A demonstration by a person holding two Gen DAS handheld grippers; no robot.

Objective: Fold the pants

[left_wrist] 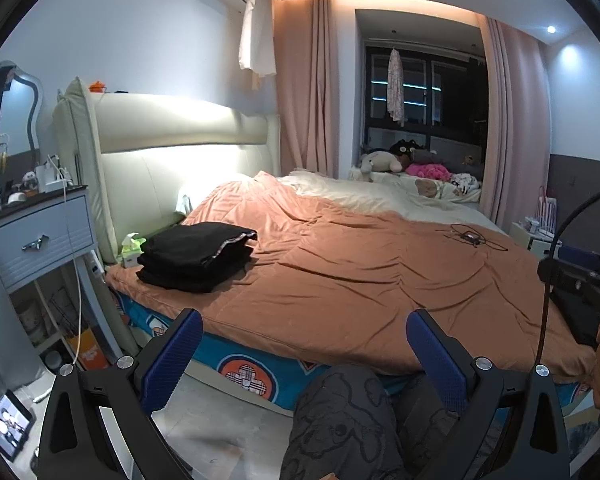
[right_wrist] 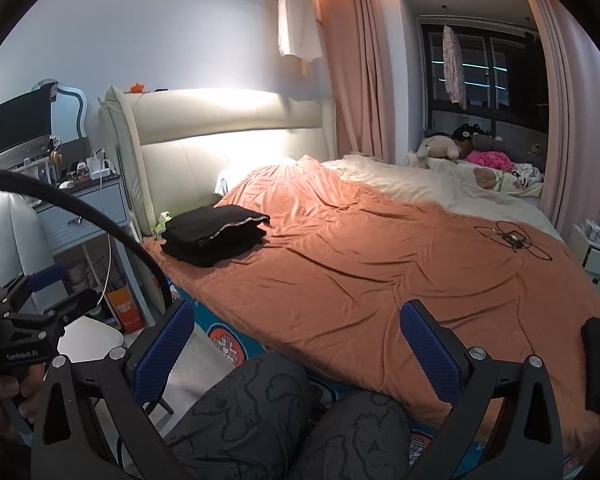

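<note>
**Kid:** Two claws! Are they holding anything?

**Me:** No. My left claw (left_wrist: 304,356) is spread wide, with nothing between its blue fingers (left_wrist: 174,356). My right claw (right_wrist: 298,350) is spread wide too, and it holds nothing. Both hang in the air near the bed's close edge, above my knees (left_wrist: 340,416) in gray cartoon pajamas.

**Kid:** What is just past your knees?

**Me:** The side of the bed, with a blue sheet (left_wrist: 244,368) that has round orange pictures on it. On top lies a big orange blanket (left_wrist: 360,272), all wrinkly.

**Kid:** Where are the pants?

**Me:** The black pants (left_wrist: 196,256) sit folded in a neat stack on the orange blanket, at the left, near the headboard (left_wrist: 180,160). A green tissue box (left_wrist: 131,249) is just beside them.

**Kid:** What else is there?

**Me:** A tangled black cord (left_wrist: 474,238) lies on the blanket, well apart from the pants, over on the right. A blue nightstand (left_wrist: 40,232) stands left of the bed. Farther back is a cream blanket (left_wrist: 380,196), then stuffed animals (left_wrist: 396,158) by the dark window (left_wrist: 420,88), with pink curtains (left_wrist: 308,88) on both sides.
</note>
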